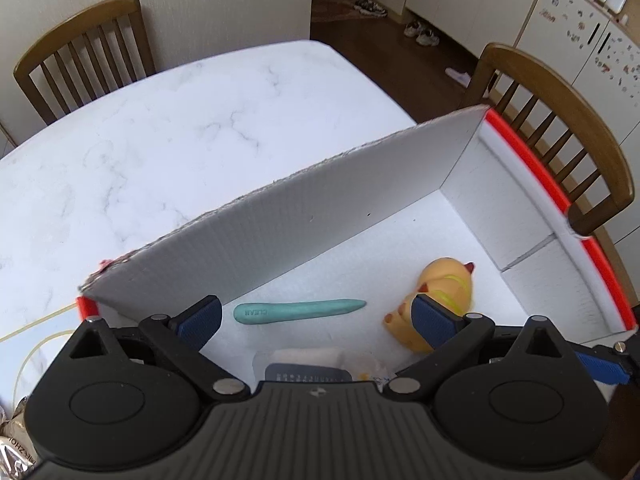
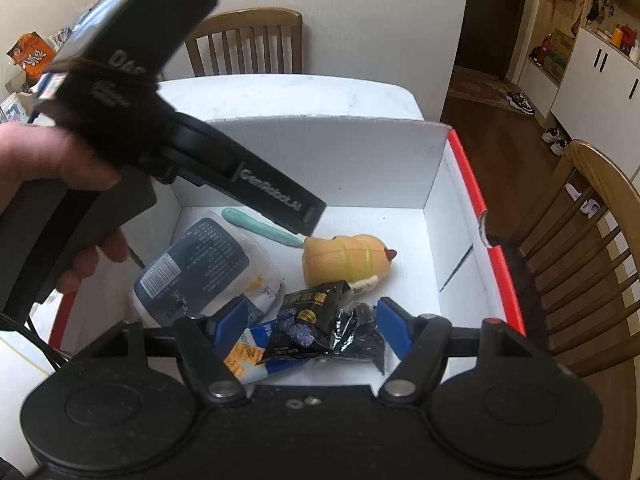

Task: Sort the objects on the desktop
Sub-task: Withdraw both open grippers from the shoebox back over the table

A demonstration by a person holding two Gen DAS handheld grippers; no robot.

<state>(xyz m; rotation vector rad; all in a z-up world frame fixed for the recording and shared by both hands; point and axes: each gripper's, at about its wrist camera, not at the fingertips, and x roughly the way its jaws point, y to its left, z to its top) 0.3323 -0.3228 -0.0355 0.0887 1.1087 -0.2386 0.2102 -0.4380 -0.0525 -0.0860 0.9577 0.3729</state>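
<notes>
We've got the white box point(image 2: 360, 160) mid-frame on the bench point(image 1: 160, 140), already holding the blue pouch point(image 2: 200, 264), yellow toy point(image 2: 344, 260), black snack packet point(image 2: 308, 316) and teal stick point(image 1: 296, 311). Left gripper point(image 1: 316, 320) jaws released, empty; right gripper point(image 2: 308, 320) jaws released over the packet, not clamping. Our read: drop done, so lift both straight up, clear the box walls before swinging out.
</notes>
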